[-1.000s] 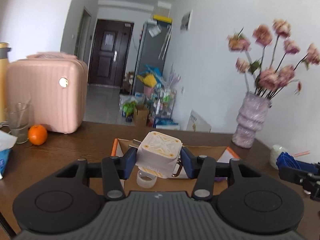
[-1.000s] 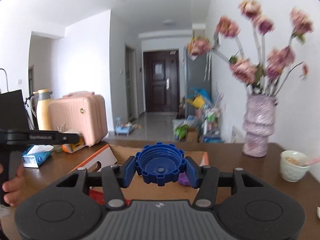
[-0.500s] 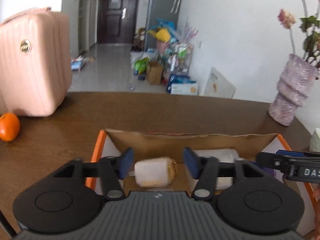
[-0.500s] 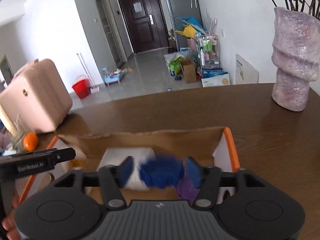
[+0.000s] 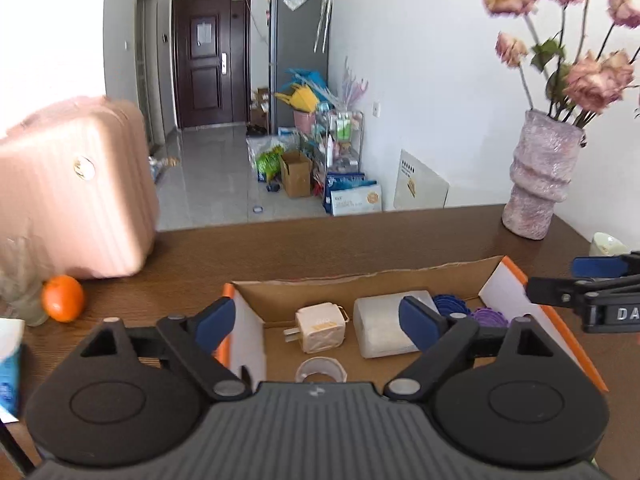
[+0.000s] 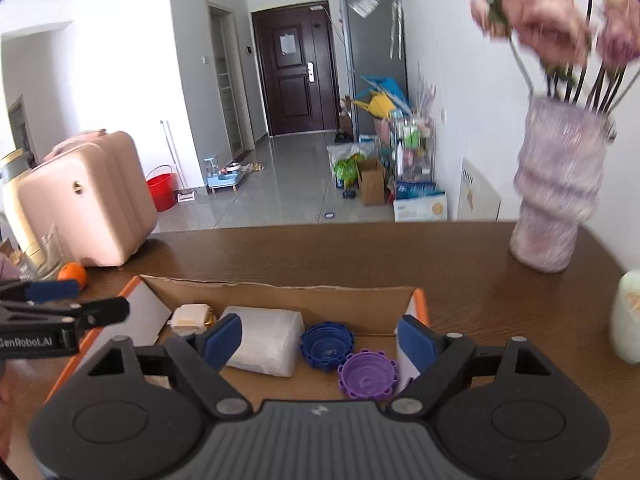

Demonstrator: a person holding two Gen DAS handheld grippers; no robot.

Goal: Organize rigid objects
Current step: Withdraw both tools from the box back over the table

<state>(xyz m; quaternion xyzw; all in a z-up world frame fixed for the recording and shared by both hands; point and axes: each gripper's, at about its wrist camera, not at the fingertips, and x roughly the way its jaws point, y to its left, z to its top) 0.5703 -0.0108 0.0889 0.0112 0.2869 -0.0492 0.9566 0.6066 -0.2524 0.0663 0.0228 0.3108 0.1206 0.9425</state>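
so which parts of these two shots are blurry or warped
Left wrist view: pink suitcase and glass at the left edge are smeared, the cardboard box is sharp. Right wrist view: flowers and vase are motion-blurred. Both views bend the walls, fisheye style.

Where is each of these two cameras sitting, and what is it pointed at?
Left wrist: sits on the left gripper, looking forward and down into the box at the charger; its own opening jaws show, nothing between them, and the right gripper at the right edge.
Right wrist: sits on the right gripper, over the blue cap and purple cap; its own opening jaws and the left gripper show.
Shared: box, white block, vase, suitcase, door.
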